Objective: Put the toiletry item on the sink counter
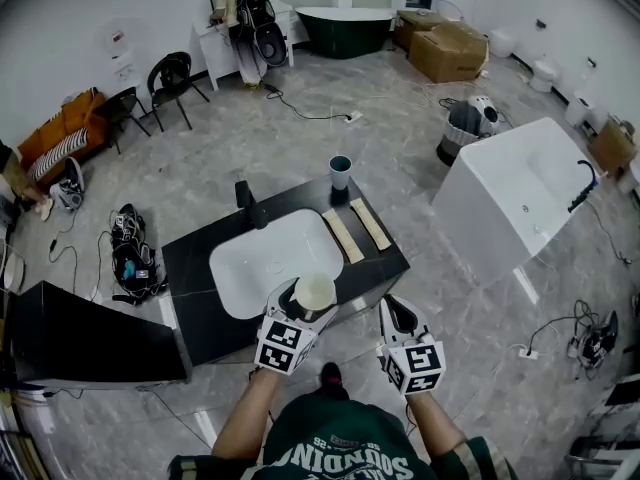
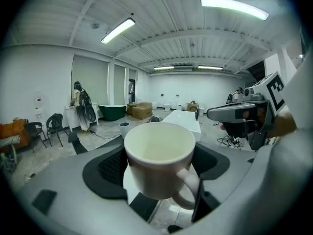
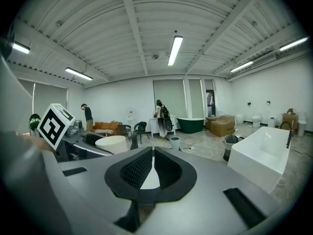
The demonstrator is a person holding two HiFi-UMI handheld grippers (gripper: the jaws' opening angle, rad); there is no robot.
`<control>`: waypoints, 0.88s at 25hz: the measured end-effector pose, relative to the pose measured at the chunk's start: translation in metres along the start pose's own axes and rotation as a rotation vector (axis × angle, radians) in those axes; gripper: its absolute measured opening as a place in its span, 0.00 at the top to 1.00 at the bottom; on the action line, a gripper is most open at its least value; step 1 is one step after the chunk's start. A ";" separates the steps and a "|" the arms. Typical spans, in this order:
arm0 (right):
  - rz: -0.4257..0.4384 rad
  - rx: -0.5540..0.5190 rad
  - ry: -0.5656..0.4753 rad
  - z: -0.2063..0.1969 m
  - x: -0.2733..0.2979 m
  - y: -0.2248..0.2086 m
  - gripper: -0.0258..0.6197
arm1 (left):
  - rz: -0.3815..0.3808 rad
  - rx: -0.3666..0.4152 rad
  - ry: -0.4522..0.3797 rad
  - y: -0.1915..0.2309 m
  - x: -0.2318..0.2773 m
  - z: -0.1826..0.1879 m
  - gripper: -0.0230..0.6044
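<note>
A cream mug [image 1: 314, 293] [image 2: 159, 160] sits upright between the jaws of my left gripper [image 1: 303, 303] [image 2: 159, 173], which is shut on it, handle towards the camera. It hangs over the near edge of the black sink counter [image 1: 195, 258], beside the white basin [image 1: 272, 261]. My right gripper [image 1: 398, 315] [image 3: 153, 155] is shut and holds nothing, hovering off the counter's near right corner. In the right gripper view the mug [image 3: 111, 144] shows at the left.
On the counter stand a black faucet [image 1: 250, 204], a teal cup [image 1: 340, 171] at the far edge and two tan strips [image 1: 356, 230] on the right. A white bathtub [image 1: 520, 198] stands to the right, a black box [image 1: 90, 333] to the left.
</note>
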State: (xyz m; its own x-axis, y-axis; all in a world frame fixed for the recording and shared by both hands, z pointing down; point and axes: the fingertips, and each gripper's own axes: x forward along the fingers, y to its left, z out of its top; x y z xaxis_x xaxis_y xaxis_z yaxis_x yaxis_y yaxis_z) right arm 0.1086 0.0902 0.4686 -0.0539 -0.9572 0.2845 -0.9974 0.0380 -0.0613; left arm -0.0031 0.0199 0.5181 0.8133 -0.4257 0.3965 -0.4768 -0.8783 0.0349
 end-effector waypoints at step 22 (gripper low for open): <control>0.208 -0.038 0.045 0.027 0.156 -0.026 0.89 | 0.158 -0.101 0.017 0.102 0.074 0.022 0.30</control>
State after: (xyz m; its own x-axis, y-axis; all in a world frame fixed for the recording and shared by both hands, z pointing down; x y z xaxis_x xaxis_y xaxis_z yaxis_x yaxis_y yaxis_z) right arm 0.1270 -0.0676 0.4884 -0.2604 -0.9137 0.3120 -0.9655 0.2454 -0.0873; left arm 0.0158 -0.1063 0.5314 0.7201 -0.5525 0.4197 -0.6302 -0.7739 0.0625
